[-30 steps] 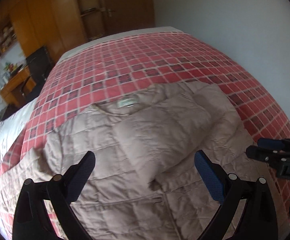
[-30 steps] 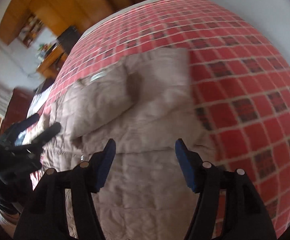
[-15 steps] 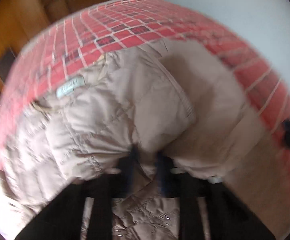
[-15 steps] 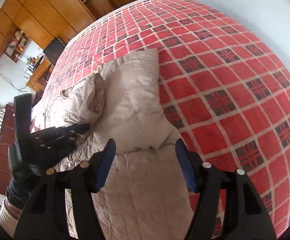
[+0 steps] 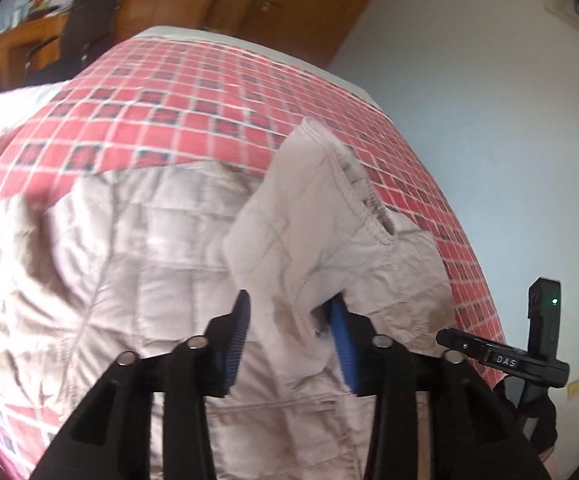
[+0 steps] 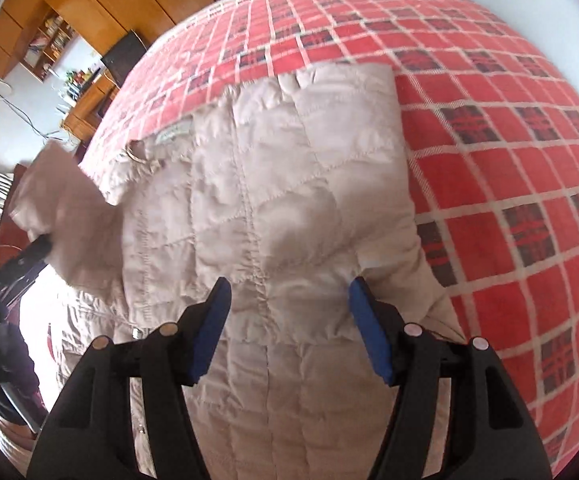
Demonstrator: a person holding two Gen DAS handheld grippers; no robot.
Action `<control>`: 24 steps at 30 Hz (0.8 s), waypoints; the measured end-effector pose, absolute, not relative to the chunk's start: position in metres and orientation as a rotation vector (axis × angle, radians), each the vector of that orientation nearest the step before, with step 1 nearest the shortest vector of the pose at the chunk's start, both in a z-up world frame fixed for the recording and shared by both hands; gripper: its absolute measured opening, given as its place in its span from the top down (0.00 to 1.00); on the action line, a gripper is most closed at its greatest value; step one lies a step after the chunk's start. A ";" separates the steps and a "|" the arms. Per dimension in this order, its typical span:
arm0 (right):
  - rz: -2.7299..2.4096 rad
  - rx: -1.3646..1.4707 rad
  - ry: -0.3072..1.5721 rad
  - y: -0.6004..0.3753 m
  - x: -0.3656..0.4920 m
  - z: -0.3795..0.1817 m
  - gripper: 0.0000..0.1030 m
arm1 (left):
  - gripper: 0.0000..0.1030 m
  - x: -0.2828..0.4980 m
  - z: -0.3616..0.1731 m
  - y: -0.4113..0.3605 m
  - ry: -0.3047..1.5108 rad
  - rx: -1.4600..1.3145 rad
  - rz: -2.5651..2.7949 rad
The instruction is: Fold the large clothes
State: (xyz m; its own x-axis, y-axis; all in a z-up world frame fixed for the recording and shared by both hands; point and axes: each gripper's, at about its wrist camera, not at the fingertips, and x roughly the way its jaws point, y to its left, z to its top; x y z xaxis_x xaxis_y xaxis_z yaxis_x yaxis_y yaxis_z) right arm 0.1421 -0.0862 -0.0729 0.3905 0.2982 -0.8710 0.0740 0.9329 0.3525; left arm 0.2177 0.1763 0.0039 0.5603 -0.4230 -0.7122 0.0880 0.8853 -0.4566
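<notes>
Jacket (image 6: 273, 208), beige and quilted, lies spread across the bed (image 6: 509, 128), whose cover is a red plaid. My left gripper (image 5: 289, 332) has its jaws clenched on a bunched fold of the jacket's sleeve (image 5: 321, 216), which rises from between the blue pads (image 5: 238, 340) and stands lifted above the flat body of the garment. In the right wrist view that same sleeve (image 6: 65, 216) hangs raised at the far left, clear of the bed. My right gripper (image 6: 289, 320) hovers low over the jacket's right side, jaws released and spread wide, the folded panel lying between and just ahead of the pads (image 6: 367, 332); whether they touch the cloth I cannot tell. The collar label (image 6: 173, 133) shows at the jacket's far end. Wooden cabinets (image 6: 89, 4) line the wall beyond the bed.
</notes>
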 end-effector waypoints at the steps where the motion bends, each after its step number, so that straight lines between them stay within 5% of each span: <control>1: 0.146 0.357 1.173 -0.086 0.143 -0.075 0.39 | 0.45 0.215 0.002 0.186 0.931 -0.428 -0.308; 11: 0.139 0.343 1.203 -0.085 0.147 -0.081 0.39 | 0.35 0.201 -0.022 0.240 0.936 -0.626 -0.275; 14: 0.125 0.324 1.205 -0.081 0.148 -0.079 0.39 | 0.45 0.209 -0.036 0.245 0.966 -0.620 -0.231; 16: 0.137 0.310 1.179 -0.075 0.147 -0.070 0.39 | 0.67 0.215 -0.041 0.248 0.979 -0.638 -0.222; 18: 0.162 0.297 1.167 -0.069 0.147 -0.063 0.39 | 0.73 0.222 -0.045 0.253 0.990 -0.617 -0.176; 24: 0.122 0.294 1.267 -0.074 0.163 -0.095 0.44 | 0.77 0.230 -0.076 0.261 1.064 -0.631 -0.175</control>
